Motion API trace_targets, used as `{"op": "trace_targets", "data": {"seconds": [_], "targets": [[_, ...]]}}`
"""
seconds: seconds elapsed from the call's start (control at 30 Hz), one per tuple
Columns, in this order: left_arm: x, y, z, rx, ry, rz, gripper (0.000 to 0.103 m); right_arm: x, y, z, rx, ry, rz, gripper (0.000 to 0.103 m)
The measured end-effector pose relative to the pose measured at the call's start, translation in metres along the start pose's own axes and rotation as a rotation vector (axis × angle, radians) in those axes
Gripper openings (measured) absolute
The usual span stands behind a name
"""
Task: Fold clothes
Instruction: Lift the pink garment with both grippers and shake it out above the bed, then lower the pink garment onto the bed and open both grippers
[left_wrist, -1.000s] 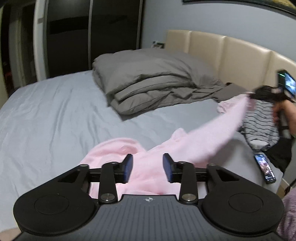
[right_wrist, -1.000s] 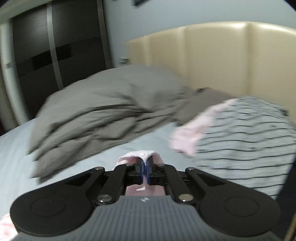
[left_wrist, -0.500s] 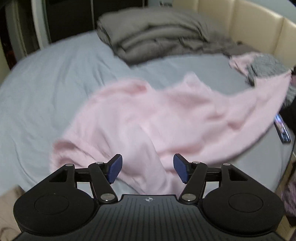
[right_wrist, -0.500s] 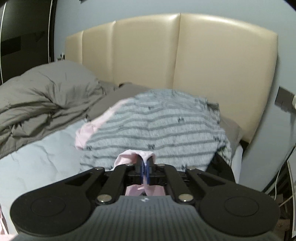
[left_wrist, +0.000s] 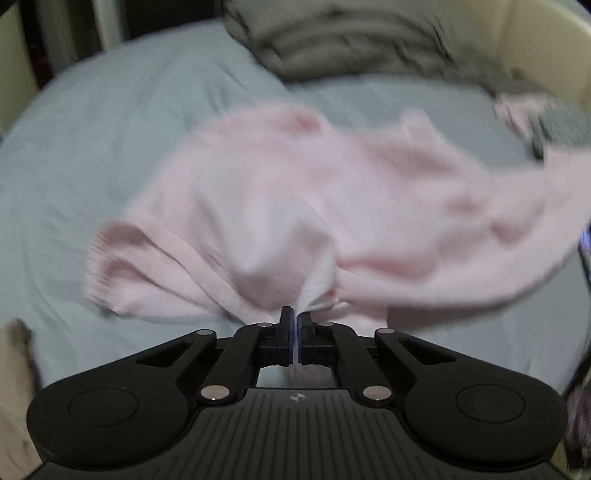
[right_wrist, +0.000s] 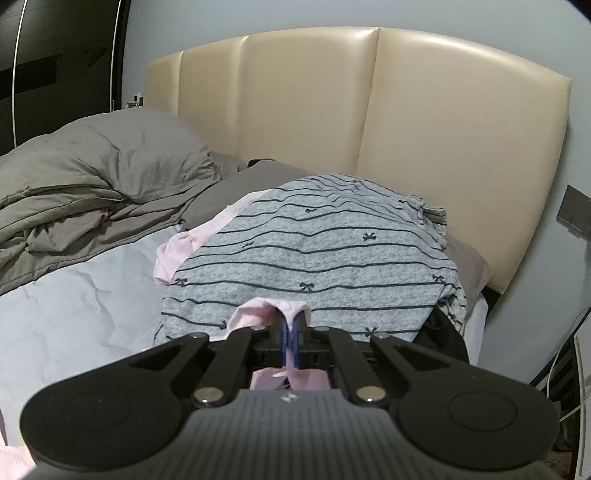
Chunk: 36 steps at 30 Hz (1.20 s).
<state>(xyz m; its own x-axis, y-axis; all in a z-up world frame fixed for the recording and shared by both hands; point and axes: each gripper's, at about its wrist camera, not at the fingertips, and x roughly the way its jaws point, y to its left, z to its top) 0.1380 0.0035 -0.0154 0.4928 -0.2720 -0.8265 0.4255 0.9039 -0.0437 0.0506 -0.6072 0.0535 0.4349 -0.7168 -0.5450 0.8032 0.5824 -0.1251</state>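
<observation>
Pink fabric of the pink garment, which lies spread and rumpled on the bed below the folded grey duvet, is pinched in both tools: the left gripper has just clamped its jaws onto a bunched ridge of it, and the right gripper has its jaws clenched on another edge in front of the grey striped top. Each grip looks thin, so, in my judgement, pulling the two apart to straighten the cloth could tug an edge free or drag the striped top along. No brand, label or writing is readable.
</observation>
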Motion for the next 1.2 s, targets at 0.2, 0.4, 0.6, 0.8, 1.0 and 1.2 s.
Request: {"op": "trace_targets", "data": {"seconds": [0.2,0.4,0.6,0.8,1.0,1.2], "targets": [[-0.076,0.044,0.012,-0.126,-0.213,0.055,0.0,-0.002,-0.015,0.002,0.038,-0.012,-0.026,0.004],[-0.153,0.073,-0.007,-0.149,-0.34,0.088,0.0,-0.01,-0.031,0.002,0.076,-0.002,-0.009,0.004],[-0.2,0.076,-0.045,-0.099,-0.333,0.098,0.0,-0.019,-0.043,-0.006,0.067,0.028,0.004,0.003],[-0.201,0.057,-0.098,-0.037,-0.19,0.059,0.0,-0.028,-0.052,-0.019,0.033,0.05,-0.021,0.003],[-0.181,0.037,-0.134,0.036,-0.021,-0.014,0.0,-0.017,-0.061,-0.042,-0.024,0.114,-0.094,0.004],[-0.154,0.031,-0.153,0.087,0.15,-0.079,0.0,-0.007,-0.061,-0.056,-0.059,0.185,-0.115,0.008]]}}
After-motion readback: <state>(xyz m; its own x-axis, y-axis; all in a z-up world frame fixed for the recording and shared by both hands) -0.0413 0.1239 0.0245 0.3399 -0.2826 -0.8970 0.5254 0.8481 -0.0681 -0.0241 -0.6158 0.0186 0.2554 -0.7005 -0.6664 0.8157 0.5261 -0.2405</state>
